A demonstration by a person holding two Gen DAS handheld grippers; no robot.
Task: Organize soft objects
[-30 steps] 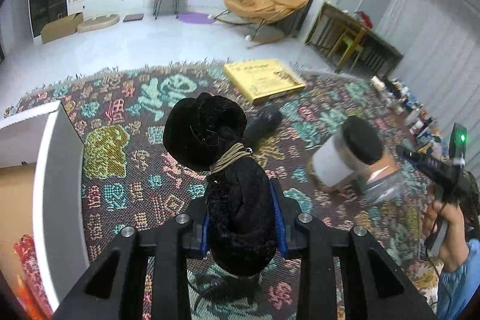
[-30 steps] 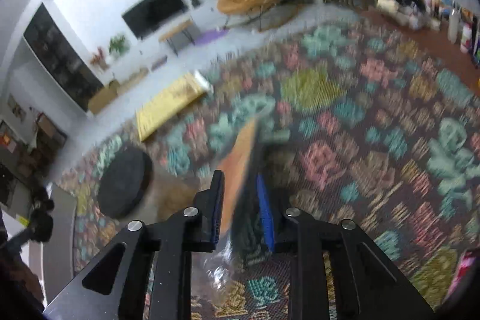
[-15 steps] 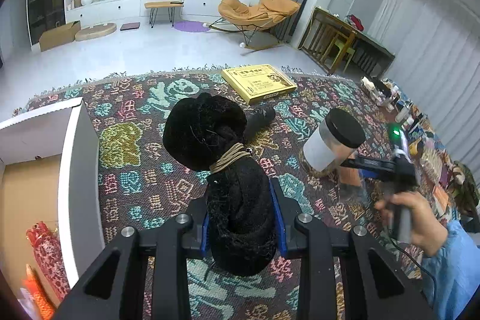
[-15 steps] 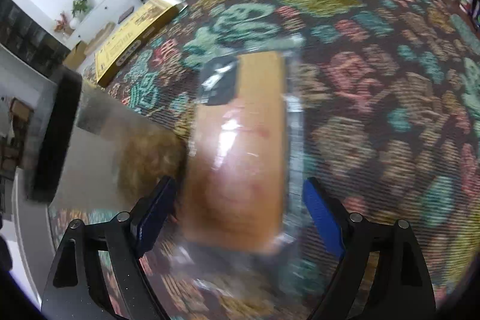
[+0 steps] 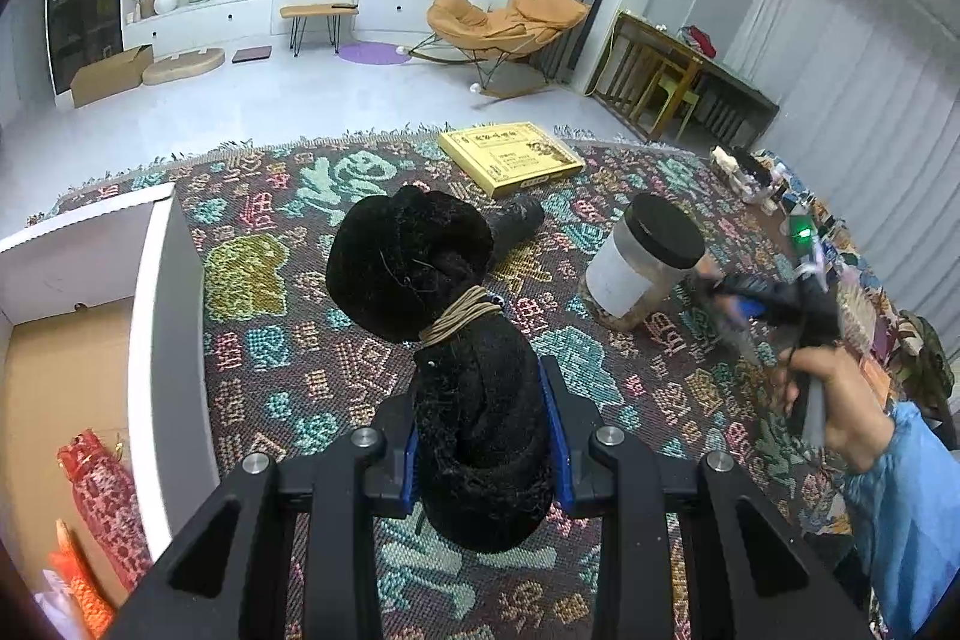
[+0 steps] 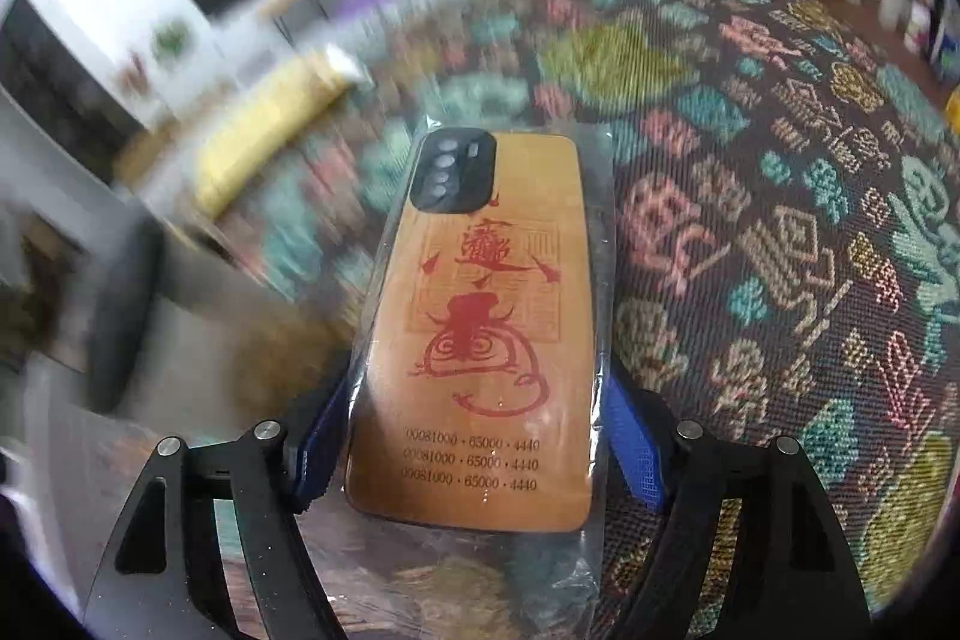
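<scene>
Gripping: left gripper [image 5: 485, 445] pinches the lower body of a black plush toy [image 5: 456, 334], blue pads pressed into both flanks; the toy stands up out of the jaws, a tan cord [image 5: 459, 319] wound round its neck, held above the patterned rug [image 5: 288, 340]
Right gripper: the right gripper [image 6: 480, 439] has its jaws straddling an orange phone case [image 6: 480, 316] in a clear plastic sleeve [image 6: 602, 244]; the jaws have just been closing, and the blue pads sit at the sleeve's two long edges, though real pressure cannot be told
Phone case: lies flat on the rug, camera cut-out at the far end, red print on its back, three lines of digits at the near end
Box: an open white-walled cardboard box [image 5: 150, 340] sits at the rug's left edge, with a red patterned pouch [image 5: 105, 496] inside at the near end
Hand: a person's right hand [image 5: 831, 400], blue sleeve [image 5: 906, 508] at the wrist, holds the right gripper low at the rug's right side
Jar: a clear jar with a black lid [image 5: 642, 259] stands mid-rug, just beside the right gripper's tips
Far edge: a flat yellow box [image 5: 510, 157] lies near the fringed far edge of the rug
</scene>
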